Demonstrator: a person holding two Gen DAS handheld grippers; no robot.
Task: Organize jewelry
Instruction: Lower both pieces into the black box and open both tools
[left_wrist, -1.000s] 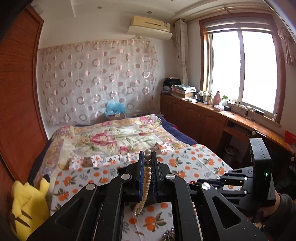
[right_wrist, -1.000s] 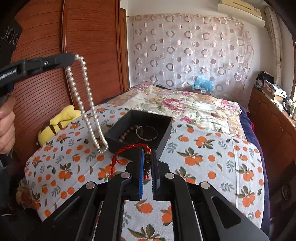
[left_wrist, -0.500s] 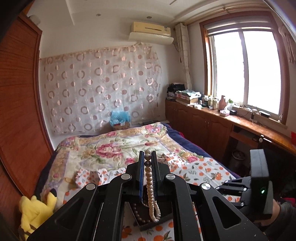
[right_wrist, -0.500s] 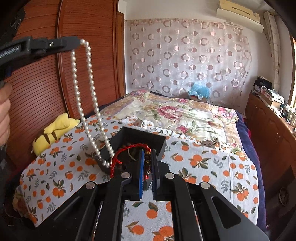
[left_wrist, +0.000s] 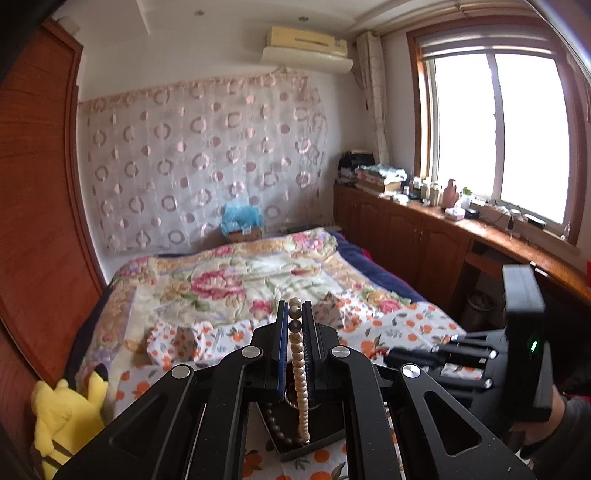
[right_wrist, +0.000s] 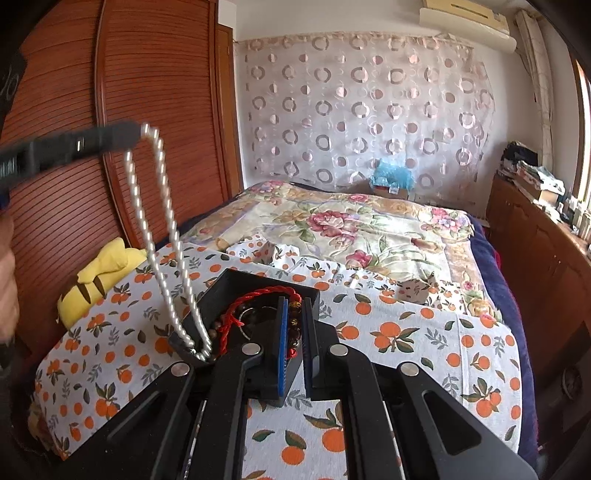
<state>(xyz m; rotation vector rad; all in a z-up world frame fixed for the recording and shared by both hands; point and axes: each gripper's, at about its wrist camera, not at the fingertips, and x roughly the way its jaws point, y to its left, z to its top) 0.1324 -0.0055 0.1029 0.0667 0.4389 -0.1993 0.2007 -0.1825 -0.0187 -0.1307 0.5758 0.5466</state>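
Observation:
My left gripper (left_wrist: 294, 308) is shut on a white pearl necklace (left_wrist: 300, 376), which hangs down in a long loop. In the right wrist view the necklace (right_wrist: 168, 236) dangles from the left gripper (right_wrist: 138, 131), its lower end at the near left corner of a black jewelry box (right_wrist: 236, 284). The box (left_wrist: 314, 441) holds a dark bead bracelet (left_wrist: 275, 424). My right gripper (right_wrist: 294, 306) is shut on a red cord bracelet with dark beads (right_wrist: 258, 299), held just over the box.
The box sits on an orange-print cloth (right_wrist: 406, 332) spread over a floral bed quilt (right_wrist: 351, 229). A yellow plush toy (right_wrist: 99, 280) lies at the bed's left edge by a wooden wardrobe (right_wrist: 66, 184). Cabinets (left_wrist: 424, 236) run under the window on the right.
The left gripper has lowered the pearl necklace toward the box, its lower end now at the box's near left corner. The right gripper with the red bracelet has moved closer over the box.

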